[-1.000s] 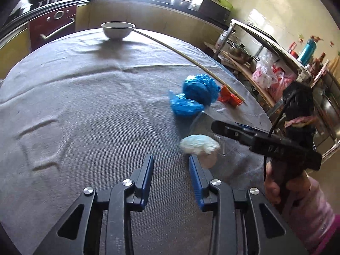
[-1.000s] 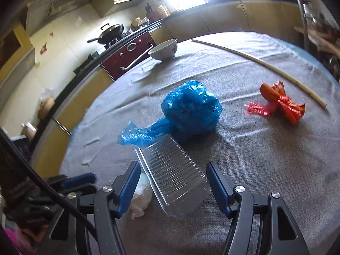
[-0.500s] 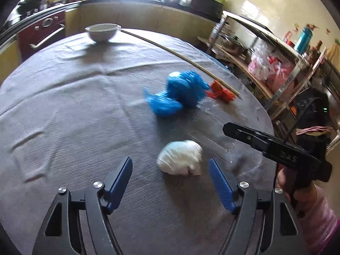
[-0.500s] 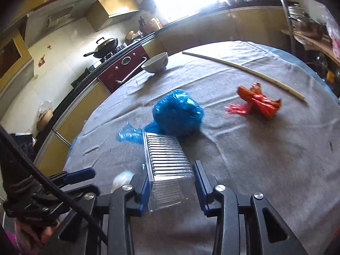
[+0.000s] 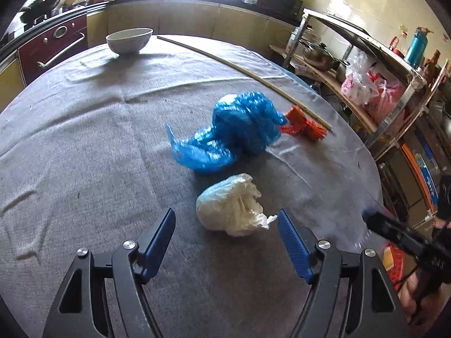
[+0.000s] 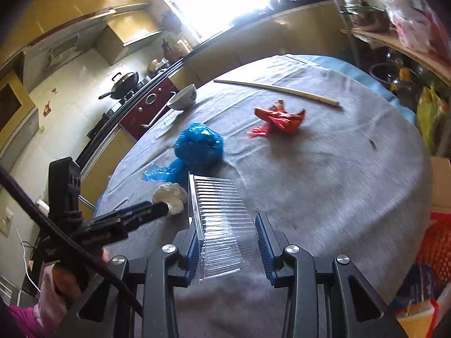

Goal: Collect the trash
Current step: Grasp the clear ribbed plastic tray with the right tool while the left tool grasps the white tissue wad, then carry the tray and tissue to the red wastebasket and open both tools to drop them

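Left gripper [image 5: 225, 233] jaws wide, nothing held, white wad [image 5: 229, 205] sitting between tips, just near side of blue bag [image 5: 239, 129]. Tip: drop lower, centre on wad, squeeze slow so it doesn't squirt out. Right gripper [image 6: 228, 242] clamped on clear ribbed tray [image 6: 220, 225], also near side of blue bag; looks flimsy, don't crush.

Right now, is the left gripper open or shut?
Open: the left gripper has its blue pads apart either side of the white wad, not touching it.

Ribbed clear plastic tray [image 6: 218, 225], matt cloth [image 6: 324, 174]
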Tool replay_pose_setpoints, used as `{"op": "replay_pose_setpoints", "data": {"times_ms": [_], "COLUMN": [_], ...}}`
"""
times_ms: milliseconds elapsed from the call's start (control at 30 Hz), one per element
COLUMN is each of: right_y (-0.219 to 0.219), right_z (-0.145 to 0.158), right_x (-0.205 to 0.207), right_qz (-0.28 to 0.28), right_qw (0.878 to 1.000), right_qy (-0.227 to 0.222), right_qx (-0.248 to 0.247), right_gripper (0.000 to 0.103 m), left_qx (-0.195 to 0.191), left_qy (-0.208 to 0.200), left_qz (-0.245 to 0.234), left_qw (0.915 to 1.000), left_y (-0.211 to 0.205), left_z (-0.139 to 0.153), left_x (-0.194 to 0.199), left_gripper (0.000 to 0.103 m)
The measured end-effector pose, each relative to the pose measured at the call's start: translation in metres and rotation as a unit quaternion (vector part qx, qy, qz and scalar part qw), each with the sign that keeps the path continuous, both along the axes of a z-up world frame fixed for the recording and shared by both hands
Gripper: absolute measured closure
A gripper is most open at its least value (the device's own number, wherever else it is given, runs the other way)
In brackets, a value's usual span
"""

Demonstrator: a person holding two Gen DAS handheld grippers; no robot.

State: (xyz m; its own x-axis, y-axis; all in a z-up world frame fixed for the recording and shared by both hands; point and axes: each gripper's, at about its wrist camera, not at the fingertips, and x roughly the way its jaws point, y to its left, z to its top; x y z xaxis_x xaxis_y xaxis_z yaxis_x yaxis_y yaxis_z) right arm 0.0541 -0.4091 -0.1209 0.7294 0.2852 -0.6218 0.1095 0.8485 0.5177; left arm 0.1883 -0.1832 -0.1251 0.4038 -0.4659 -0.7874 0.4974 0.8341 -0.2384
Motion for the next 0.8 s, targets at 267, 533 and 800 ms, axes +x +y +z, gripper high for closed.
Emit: {"op": "replay_pose_setpoints", "data": {"times_ms": [267,533,800], "right_y": [-0.004,-0.015,-0.039], "right_z": [0.005,0.012,0.019], "right_x": [-0.013,-0.028,-0.055], "right_qz": [-0.002,-0.015,-0.045], "right_qw": [1.000,1.000,0.998], "right_qy": [-0.010,-0.022,-0.036], "right_qx": [0.007,0.013,0.018], "right_gripper": [0.063,0.063,0.063], "left_qx": [-0.001,-0.001,0.002], "left_qy": [0.017,0.007,-0.013], "left_qz": [0.002,-0.001,-0.036], "left_qw": [0.9998,1.0000,0.9992], "left_y": [-0.010,-0.012,-0.031], "left_z": [-0.015,-0.003,0.017], "left_x": [0.012,-0.003,-0.036], "left_gripper": [0.034,0.066,0.066]}}
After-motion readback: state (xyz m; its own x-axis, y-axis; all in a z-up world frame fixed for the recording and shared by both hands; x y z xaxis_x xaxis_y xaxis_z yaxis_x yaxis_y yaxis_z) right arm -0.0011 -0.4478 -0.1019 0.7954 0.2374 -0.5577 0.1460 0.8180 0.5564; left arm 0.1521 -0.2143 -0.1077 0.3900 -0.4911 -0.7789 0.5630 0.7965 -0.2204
